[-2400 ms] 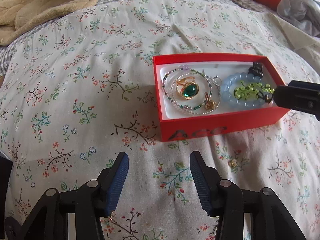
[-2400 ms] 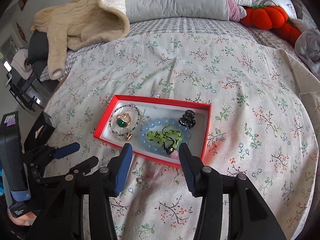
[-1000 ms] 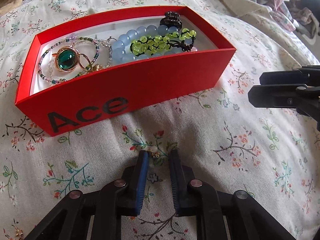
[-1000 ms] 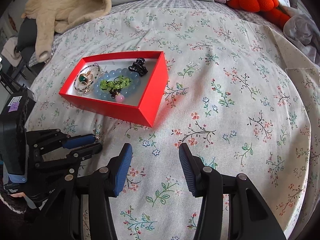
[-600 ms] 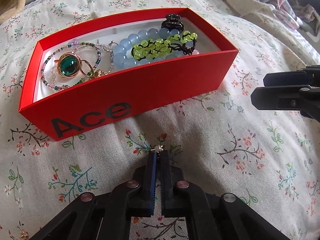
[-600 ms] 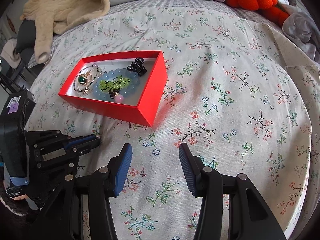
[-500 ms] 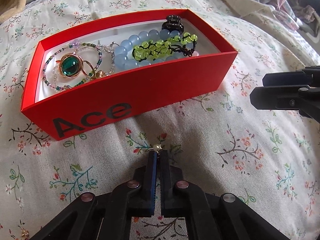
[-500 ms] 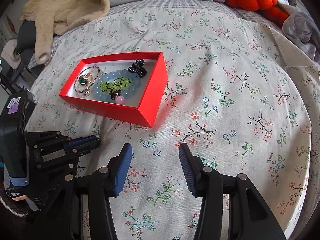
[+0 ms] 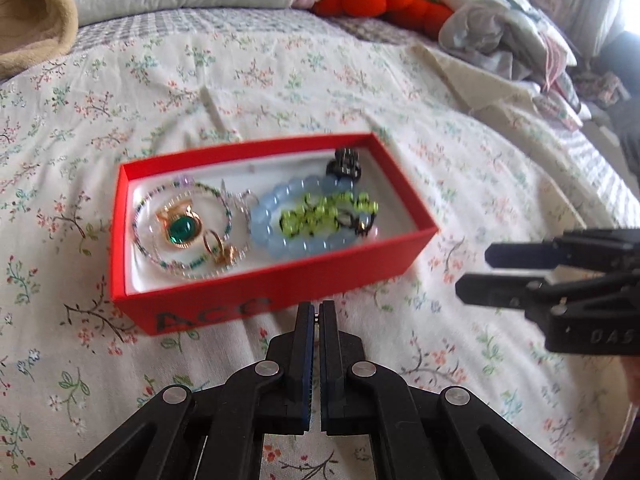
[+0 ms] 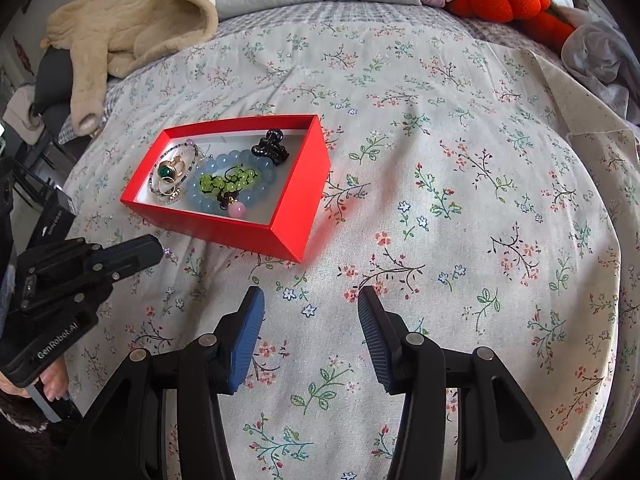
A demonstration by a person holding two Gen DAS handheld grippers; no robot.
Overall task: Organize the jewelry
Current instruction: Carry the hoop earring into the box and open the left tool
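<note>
now lifting off the floral bedspread, left gripper with jaws clenched on a tiny pale earring, hanging just beside the red cardboard box of jewelry; right gripper hovering, jaws parted, empty.

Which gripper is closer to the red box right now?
Left. The left gripper sits shut just off the red box; the right gripper hangs open farther back over the bedspread.
</note>
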